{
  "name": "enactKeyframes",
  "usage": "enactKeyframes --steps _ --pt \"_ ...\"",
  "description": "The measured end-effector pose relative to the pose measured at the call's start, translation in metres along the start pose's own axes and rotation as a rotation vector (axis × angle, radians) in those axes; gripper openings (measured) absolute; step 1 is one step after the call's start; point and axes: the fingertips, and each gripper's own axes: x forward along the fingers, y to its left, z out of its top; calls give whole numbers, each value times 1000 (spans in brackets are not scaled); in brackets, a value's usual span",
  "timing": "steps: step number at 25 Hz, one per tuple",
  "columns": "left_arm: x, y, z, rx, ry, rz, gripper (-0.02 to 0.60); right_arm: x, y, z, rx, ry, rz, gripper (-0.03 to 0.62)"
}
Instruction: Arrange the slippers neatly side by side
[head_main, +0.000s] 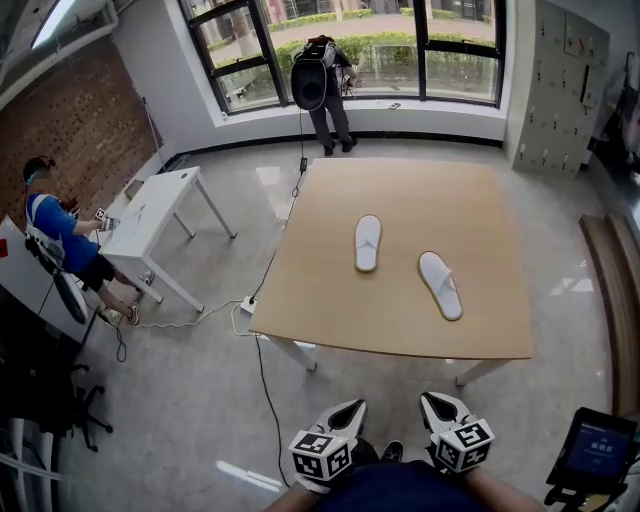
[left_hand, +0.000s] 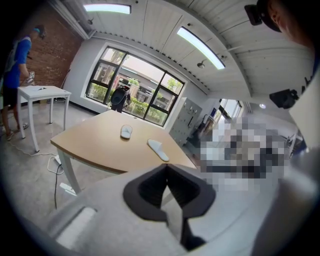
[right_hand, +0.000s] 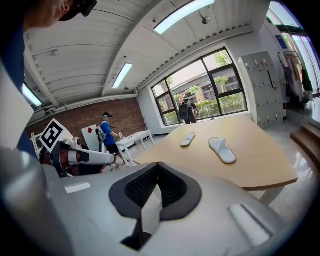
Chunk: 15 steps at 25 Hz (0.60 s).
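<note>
Two white slippers lie apart on the wooden table (head_main: 400, 330). One slipper (head_main: 367, 242) points straight away near the middle. The other slipper (head_main: 440, 284) lies to its right, nearer me and angled. Both grippers are held low in front of my body, well short of the table's near edge. My left gripper (head_main: 350, 408) and right gripper (head_main: 436, 400) are shut with nothing between the jaws. The left gripper view shows its jaws (left_hand: 166, 166) meeting, with the slippers (left_hand: 126, 131) (left_hand: 158, 149) far ahead. In the right gripper view the jaws (right_hand: 157, 165) also meet, the slippers (right_hand: 188, 139) (right_hand: 222, 149) beyond.
A small white table (head_main: 150, 215) stands at the left, with a seated person in blue (head_main: 60, 235) beside it. Another person (head_main: 322, 85) stands at the window. A cable (head_main: 262, 380) runs over the floor under the table's left corner. A screen device (head_main: 592, 450) sits at lower right.
</note>
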Motion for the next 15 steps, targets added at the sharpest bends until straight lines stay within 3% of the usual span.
enactKeyframes --steps 6,15 --pt "38 14 14 10 31 -28 3 24 -27 20 20 -12 -38 11" --pt "98 40 71 58 47 -116 3 70 -72 47 41 -34 -132 11"
